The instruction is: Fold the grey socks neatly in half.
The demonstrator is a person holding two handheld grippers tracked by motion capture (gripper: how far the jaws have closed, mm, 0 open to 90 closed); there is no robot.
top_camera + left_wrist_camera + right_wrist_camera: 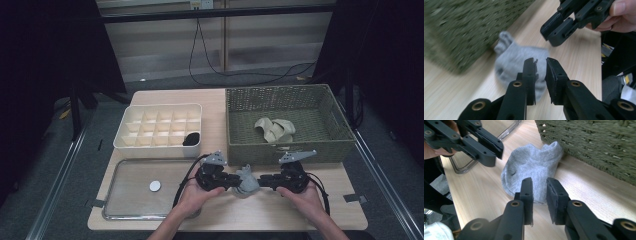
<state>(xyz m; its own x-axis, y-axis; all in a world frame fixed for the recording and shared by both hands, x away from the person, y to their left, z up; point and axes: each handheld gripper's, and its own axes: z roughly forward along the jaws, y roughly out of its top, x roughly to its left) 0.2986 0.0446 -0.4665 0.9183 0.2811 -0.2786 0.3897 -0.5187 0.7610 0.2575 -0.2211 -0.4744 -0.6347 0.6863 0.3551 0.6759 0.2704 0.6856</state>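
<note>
here, grey sock [531, 171] just beyond both grippers' empty jaws

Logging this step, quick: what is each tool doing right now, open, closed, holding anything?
Left tool: open by a narrow gap, nothing gripped, grey sock lies beyond its tips.
Right tool: open by a narrow gap, holding nothing, same sock just ahead.

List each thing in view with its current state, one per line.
grey sock: crumpled, flat on the table, beside the basket wall, ungripped
left gripper: jaws slightly apart, nothing between
right gripper: jaws slightly apart, nothing between
woven basket: holds beige socks
divided box: one dark item in a front compartment
tray: holds a white disc
</note>
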